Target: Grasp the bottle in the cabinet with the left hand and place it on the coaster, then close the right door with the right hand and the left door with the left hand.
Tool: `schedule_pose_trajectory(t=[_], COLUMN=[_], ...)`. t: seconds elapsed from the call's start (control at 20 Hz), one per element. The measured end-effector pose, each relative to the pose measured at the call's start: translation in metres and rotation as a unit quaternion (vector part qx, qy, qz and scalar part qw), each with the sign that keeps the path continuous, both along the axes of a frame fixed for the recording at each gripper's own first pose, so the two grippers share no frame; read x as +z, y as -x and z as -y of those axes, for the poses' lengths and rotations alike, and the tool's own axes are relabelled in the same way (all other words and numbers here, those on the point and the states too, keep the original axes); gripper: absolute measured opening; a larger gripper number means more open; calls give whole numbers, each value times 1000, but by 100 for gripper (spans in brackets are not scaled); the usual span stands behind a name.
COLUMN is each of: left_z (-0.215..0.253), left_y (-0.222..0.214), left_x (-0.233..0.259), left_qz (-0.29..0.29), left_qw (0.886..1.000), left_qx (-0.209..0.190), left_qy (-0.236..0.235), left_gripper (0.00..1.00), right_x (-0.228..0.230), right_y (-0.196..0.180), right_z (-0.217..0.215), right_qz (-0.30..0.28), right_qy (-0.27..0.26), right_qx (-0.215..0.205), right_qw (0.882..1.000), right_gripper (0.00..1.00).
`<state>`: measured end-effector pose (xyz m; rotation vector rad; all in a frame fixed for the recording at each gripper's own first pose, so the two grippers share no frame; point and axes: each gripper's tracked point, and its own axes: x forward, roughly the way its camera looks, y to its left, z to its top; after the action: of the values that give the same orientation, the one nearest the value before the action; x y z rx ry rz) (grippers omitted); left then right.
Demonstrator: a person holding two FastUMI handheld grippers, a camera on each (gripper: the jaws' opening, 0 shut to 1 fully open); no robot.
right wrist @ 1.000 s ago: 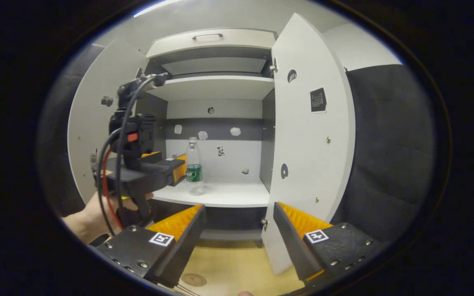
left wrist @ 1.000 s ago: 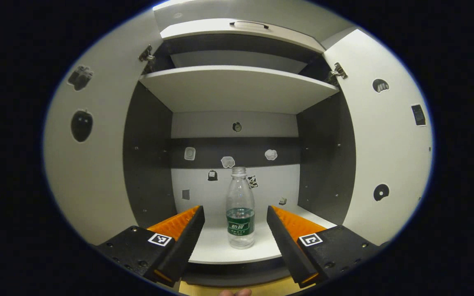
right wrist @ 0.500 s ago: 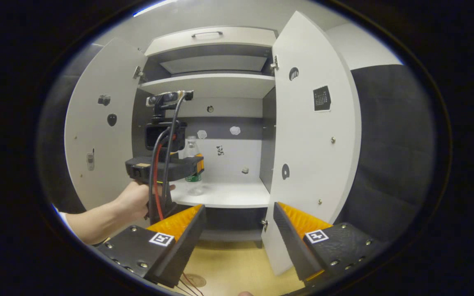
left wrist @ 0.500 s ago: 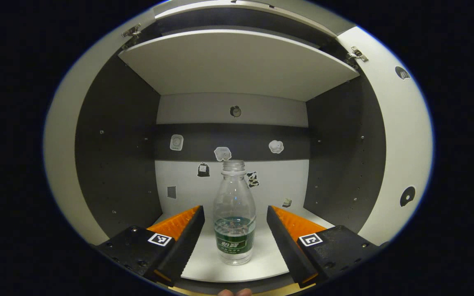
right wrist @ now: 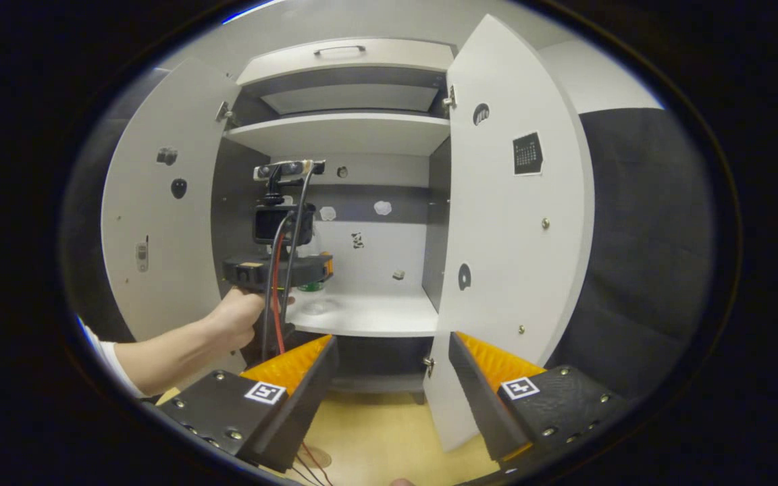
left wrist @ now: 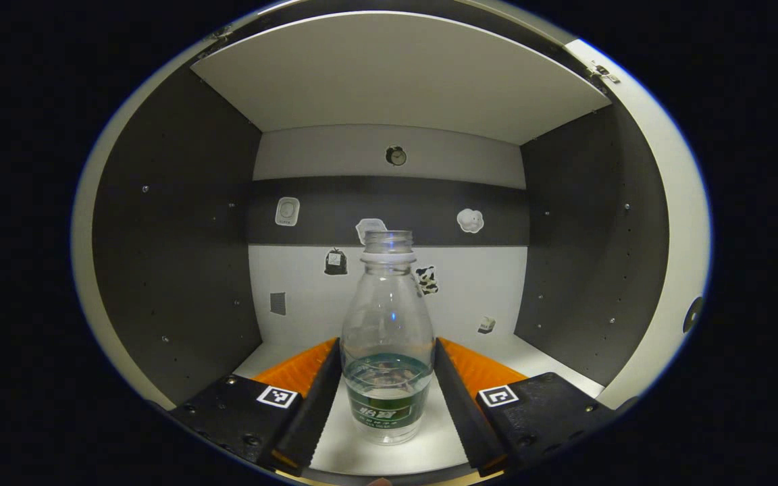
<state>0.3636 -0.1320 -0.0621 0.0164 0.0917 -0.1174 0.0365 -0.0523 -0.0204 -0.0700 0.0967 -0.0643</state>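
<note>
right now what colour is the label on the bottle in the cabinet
Green, a band with pale lettering around the lower part of the clear plastic bottle. It shows best in the left gripper view.

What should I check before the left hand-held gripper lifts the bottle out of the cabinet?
1. Bottle between the left hand-held gripper fingers: ok.
2. Both fingers pressing on it: cannot tell; they sit at its sides, contact unclear.
3. Bottle upright on the shelf: ok.
4. Bottle capped: not ok; the neck looks open, so keep it level.
5. Left door and right door open for the exit: ok.
6. Right hand-held gripper out of the way: ok, open, below the shelf.
</note>
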Motion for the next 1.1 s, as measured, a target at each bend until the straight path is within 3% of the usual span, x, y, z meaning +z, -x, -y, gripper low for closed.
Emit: schedule_pose_trajectory(t=[0.25,0.5,0.8,1.1], left_z=[-5,-7,-14,-14], left_y=[36,113,199,256], left_x=[20,22,-16,-100], left_qz=[21,47,49,8], left_qw=[1000,999,999,1000], left_qx=[-5,-15,-10,-1], left_qy=[15,8,2,-5], left_gripper=[82,82,81,82], right_x=[-6,-12,-23,-42], right_y=[5,16,34,51], right_z=[4,12,24,37], right_qz=[-4,-8,-21,-41], right_qy=[-4,-5,-11,-19], right_qx=[-1,-2,-7,-14], right_qw=[1000,1000,1000,999], right_gripper=[100,100,100,100])
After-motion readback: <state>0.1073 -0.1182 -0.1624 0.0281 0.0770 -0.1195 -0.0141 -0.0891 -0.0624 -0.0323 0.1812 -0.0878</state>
